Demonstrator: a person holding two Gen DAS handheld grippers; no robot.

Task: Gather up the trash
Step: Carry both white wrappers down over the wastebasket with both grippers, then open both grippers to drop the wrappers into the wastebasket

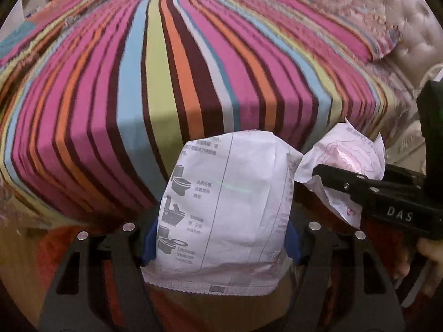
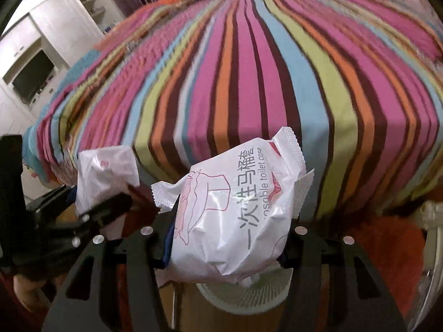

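The left gripper (image 1: 221,244) clamps a white packet (image 1: 224,207) printed with toilet diagrams; the right gripper (image 2: 225,244) pinches a puffy pink-printed packet (image 2: 232,210) above the striped bed (image 2: 249,83).

Left wrist cam: sits low at the bed's (image 1: 171,63) near edge, faces forward over the striped cover toward the headboard (image 1: 415,27), a packet (image 1: 227,210) filling the close foreground. Right wrist cam: same edge of the bed (image 2: 249,83), also close and low, aimed more toward the cabinet (image 2: 36,63) left of the bed. Shared: the bed top, plus each other's load (right gripper (image 1: 326,175) enters the left view from the right; left gripper (image 2: 110,202) enters the right view from the left).
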